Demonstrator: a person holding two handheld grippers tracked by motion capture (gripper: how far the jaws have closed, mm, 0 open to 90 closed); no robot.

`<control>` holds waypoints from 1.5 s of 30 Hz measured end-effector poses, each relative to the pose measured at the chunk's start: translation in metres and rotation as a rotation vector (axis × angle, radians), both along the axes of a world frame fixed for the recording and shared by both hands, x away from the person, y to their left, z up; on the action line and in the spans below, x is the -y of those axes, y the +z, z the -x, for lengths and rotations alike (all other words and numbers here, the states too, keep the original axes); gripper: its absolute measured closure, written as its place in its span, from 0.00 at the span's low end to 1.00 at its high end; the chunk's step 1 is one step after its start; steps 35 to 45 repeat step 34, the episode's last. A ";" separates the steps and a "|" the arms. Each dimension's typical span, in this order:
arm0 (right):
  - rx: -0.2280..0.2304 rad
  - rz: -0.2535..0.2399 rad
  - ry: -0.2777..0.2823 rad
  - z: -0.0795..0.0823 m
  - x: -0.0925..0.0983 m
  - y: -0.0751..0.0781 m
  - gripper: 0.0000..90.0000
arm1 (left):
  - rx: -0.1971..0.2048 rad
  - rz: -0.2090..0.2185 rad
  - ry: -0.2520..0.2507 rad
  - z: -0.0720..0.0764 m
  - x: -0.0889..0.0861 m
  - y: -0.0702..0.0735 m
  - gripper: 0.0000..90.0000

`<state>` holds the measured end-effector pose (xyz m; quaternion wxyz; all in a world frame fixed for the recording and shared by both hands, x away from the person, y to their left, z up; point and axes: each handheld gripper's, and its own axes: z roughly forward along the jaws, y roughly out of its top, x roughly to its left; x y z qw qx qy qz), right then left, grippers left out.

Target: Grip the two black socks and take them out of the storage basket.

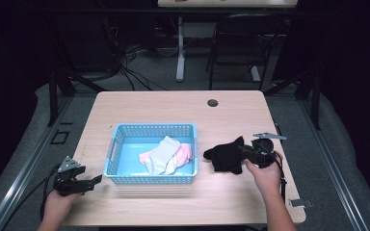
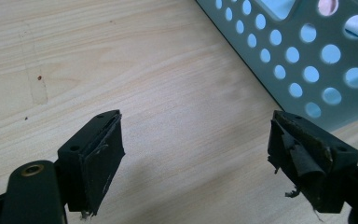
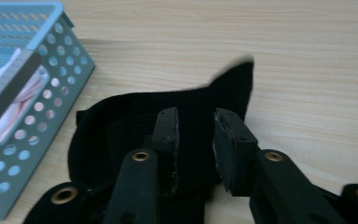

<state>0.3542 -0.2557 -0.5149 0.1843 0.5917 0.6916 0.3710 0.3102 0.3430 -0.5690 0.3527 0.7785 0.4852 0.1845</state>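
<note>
Wooden table (image 1: pixel 139 103) carries our landmark, a blue basket (image 1: pixel 150 131) holding pink and white socks (image 1: pixel 166 155). Right of the basket we log a black sock (image 1: pixel 225 155) under the right gripper (image 3: pixel 196 140), jaws apart. Left of the basket: left gripper (image 2: pixel 196 154), jaws wide, empty.

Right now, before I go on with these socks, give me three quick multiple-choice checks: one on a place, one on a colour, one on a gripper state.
1. Where does the black sock lie?
A. In the blue basket
B. On the table, right of the basket
C. On the floor

2. What colours are the socks in the blue basket?
A. White and pink
B. Green and yellow
C. Both black

3. How does the left gripper stand?
A. Shut on a sock
B. Shut on the basket rim
C. Open, with bare table between its jaws

Answers: 1 B, the high view shows it on the wood beside the basket. 2 A, a white sock lies over a pink sock. 3 C, its jaws stand wide apart.
</note>
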 end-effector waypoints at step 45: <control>0.072 0.115 0.171 0.022 -0.059 -0.019 0.62 | 0.000 0.001 0.000 0.000 0.000 0.000 0.20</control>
